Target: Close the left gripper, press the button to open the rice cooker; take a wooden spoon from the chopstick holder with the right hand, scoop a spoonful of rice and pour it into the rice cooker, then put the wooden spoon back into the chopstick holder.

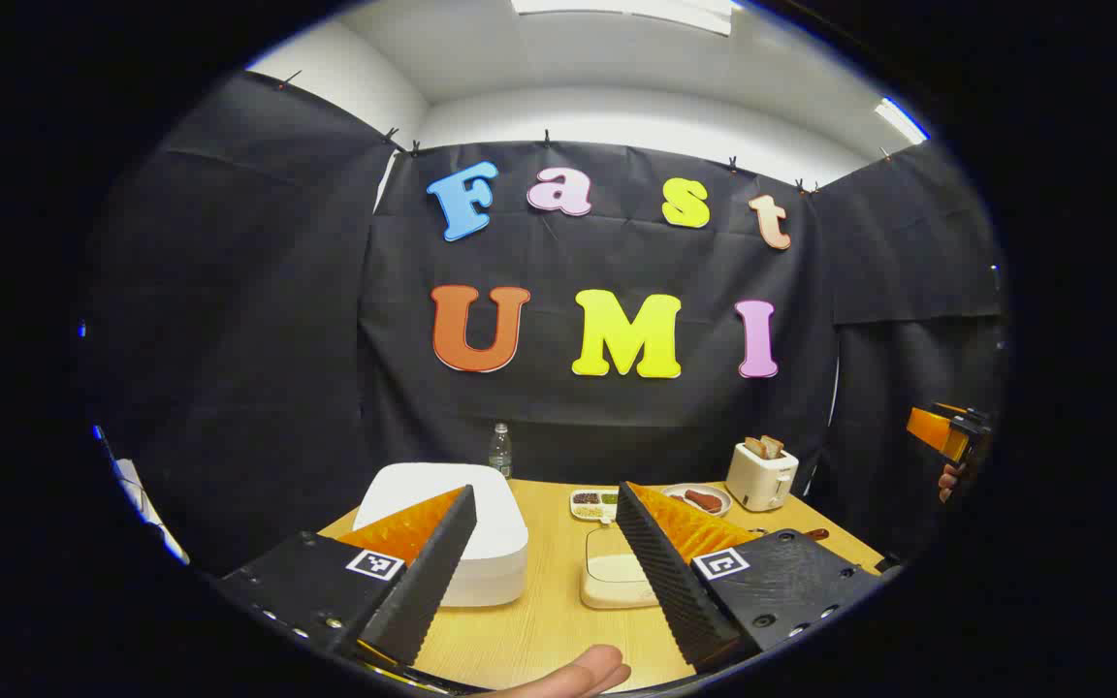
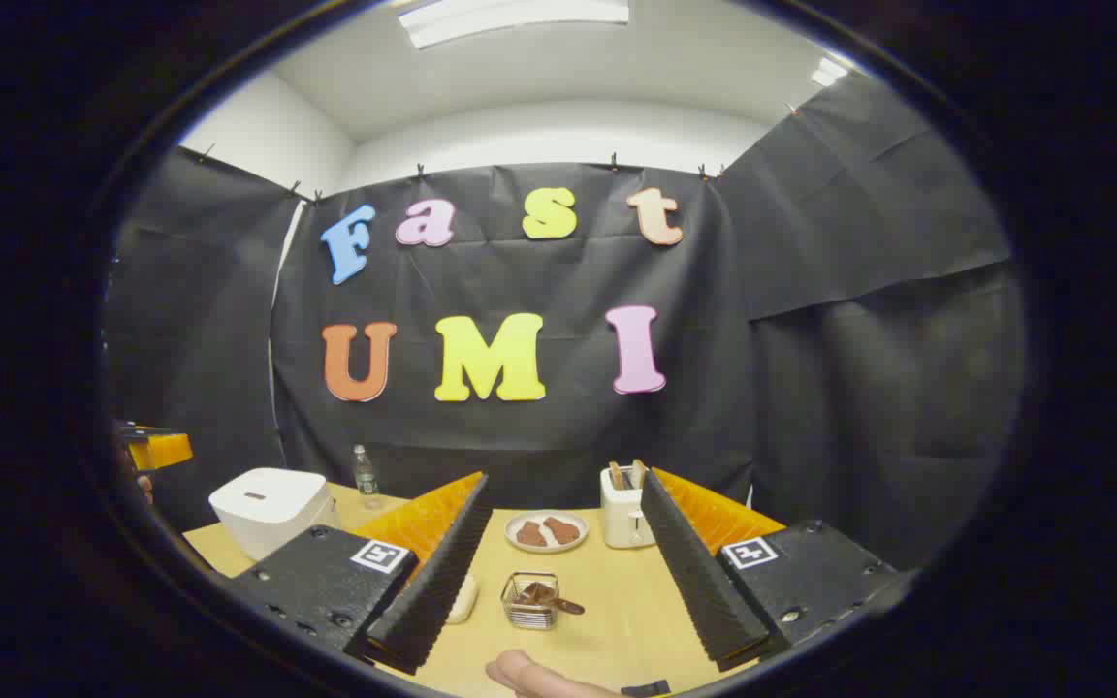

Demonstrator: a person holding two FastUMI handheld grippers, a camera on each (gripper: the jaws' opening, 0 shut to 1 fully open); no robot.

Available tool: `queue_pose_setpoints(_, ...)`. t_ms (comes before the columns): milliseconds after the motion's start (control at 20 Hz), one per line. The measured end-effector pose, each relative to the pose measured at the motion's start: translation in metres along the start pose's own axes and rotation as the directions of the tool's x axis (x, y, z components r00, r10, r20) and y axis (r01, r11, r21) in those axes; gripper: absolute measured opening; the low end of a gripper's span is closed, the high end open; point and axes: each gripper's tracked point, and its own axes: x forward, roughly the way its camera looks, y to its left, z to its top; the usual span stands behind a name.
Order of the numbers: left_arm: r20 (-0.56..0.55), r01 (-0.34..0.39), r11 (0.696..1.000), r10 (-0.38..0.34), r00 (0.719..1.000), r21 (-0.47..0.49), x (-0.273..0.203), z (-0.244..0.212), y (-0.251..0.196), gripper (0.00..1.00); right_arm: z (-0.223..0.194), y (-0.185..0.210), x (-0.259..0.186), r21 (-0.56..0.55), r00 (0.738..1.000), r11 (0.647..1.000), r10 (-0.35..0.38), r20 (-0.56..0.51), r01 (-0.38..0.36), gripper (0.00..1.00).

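Left gripper view: left tongs [image 1: 544,562] held apart and empty above the worktop [image 1: 539,630], lined up on the closed rice cooker [image 1: 452,528] for the button press, while right tongs [image 2: 563,572], also apart, face the chopstick holder [image 2: 531,601] holding the wooden spoon [image 2: 549,599], right of the cooker.

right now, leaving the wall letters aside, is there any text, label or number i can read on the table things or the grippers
No words or numbers can be read on any of them.
Water bottle: the label is too small to read.
Rice cooker: small dark mark on the lid, blurred.
Left gripper and right gripper: square markers with black-and-white patterns, not text.
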Motion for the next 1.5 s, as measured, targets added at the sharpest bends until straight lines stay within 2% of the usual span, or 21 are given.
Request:
queue_pose_setpoints(50,0.004,-0.006,1.0,0.006,1.0,-0.004,-0.002,0.004,0.003,0.93,0.002,0.001,-0.003,0.0,1.0,1.0,0.003,0.005,-0.003,1.0)
queue_pose_setpoints(100,0.001,-0.004,1.0,0.004,1.0,-0.014,-0.002,0.005,0.003,0.93,0.004,0.005,-0.006,0.002,1.0,1.0,0.016,0.011,-0.016,0.97)
queue_pose_setpoints(150,-0.006,0.001,1.0,-0.002,1.0,-0.026,-0.003,0.004,0.001,0.93,0.006,0.01,-0.009,0.003,0.999,0.999,0.036,0.021,-0.036,1.0)
queue_pose_setpoints(300,-0.013,0.017,0.999,-0.017,1.0,-0.045,-0.004,0.006,0.0,0.92,0.002,0.012,-0.012,0.0,0.998,0.998,0.055,0.025,-0.055,0.97)
queue_pose_setpoints(500,-0.016,0.021,0.999,-0.021,1.0,-0.037,-0.003,0.005,0.004,0.92,-0.003,0.011,-0.012,0.013,0.997,0.998,0.066,0.029,-0.066,1.0)
queue_pose_setpoints(600,-0.023,0.021,0.999,-0.021,1.0,-0.03,0.003,0.001,0.009,0.92,-0.006,0.016,-0.013,0.014,0.995,0.995,0.098,0.029,-0.099,1.0)
queue_pose_setpoints(700,-0.047,0.016,0.999,-0.018,0.999,-0.033,0.008,-0.009,0.013,0.92,-0.01,0.012,-0.011,0.01,0.995,0.996,0.086,0.042,-0.087,0.97)
queue_pose_setpoints(800,-0.074,0.036,0.999,-0.039,0.997,-0.038,0.014,-0.016,0.012,0.91,-0.014,0.01,-0.008,-0.008,0.996,0.998,0.065,0.056,-0.064,1.0)
queue_pose_setpoints(900,-0.082,0.04,0.999,-0.041,0.996,-0.019,0.022,-0.019,0.014,0.67,-0.021,0.015,-0.007,-0.02,0.995,0.997,0.075,0.064,-0.074,0.97)
queue_pose_setpoints(950,-0.085,0.032,0.999,-0.032,0.996,0.004,0.027,-0.02,0.017,0.63,-0.023,0.018,-0.005,-0.023,0.994,0.996,0.085,0.063,-0.084,1.0)
queue_pose_setpoints(1000,-0.082,0.033,0.999,-0.031,0.996,0.03,0.031,-0.018,0.017,0.46,-0.025,0.02,-0.004,-0.025,0.993,0.995,0.097,0.063,-0.096,0.98)
queue_pose_setpoints(1050,-0.093,0.036,0.998,-0.032,0.995,0.045,0.033,-0.02,0.016,0.25,-0.025,0.021,-0.005,-0.027,0.992,0.994,0.104,0.067,-0.102,1.0)
queue_pose_setpoints(1100,-0.103,0.038,0.997,-0.032,0.994,0.061,0.038,-0.022,0.014,0.3,-0.026,0.019,-0.003,-0.027,0.992,0.995,0.102,0.072,-0.101,1.0)
queue_pose_setpoints(1150,-0.121,0.043,0.996,-0.034,0.992,0.078,0.041,-0.024,0.013,0.24,-0.025,0.018,-0.002,-0.025,0.992,0.995,0.099,0.078,-0.097,0.97)
queue_pose_setpoints(1200,-0.137,0.049,0.995,-0.036,0.99,0.092,0.046,-0.027,0.011,0.24,-0.027,0.016,-0.001,-0.022,0.992,0.995,0.096,0.078,-0.094,1.0)
queue_pose_setpoints(1250,-0.152,0.049,0.993,-0.032,0.988,0.108,0.05,-0.029,0.012,0.24,-0.032,0.013,-0.001,-0.018,0.994,0.996,0.091,0.061,-0.09,0.97)
queue_pose_setpoints(1400,-0.168,0.011,0.984,0.019,0.986,0.176,0.066,-0.031,0.021,0.24,-0.046,0.003,-0.002,0.021,0.998,0.998,0.066,0.016,-0.066,1.0)
queue_pose_setpoints(1450,-0.164,0.003,0.981,0.029,0.986,0.192,0.071,-0.032,0.022,0.27,-0.048,0.005,-0.002,0.03,0.997,0.997,0.073,0.017,-0.073,0.97)
queue_pose_setpoints(1500,-0.159,0.006,0.979,0.027,0.987,0.202,0.077,-0.032,0.021,0.29,-0.051,0.004,0.001,0.037,0.997,0.997,0.074,0.016,-0.075,1.0)
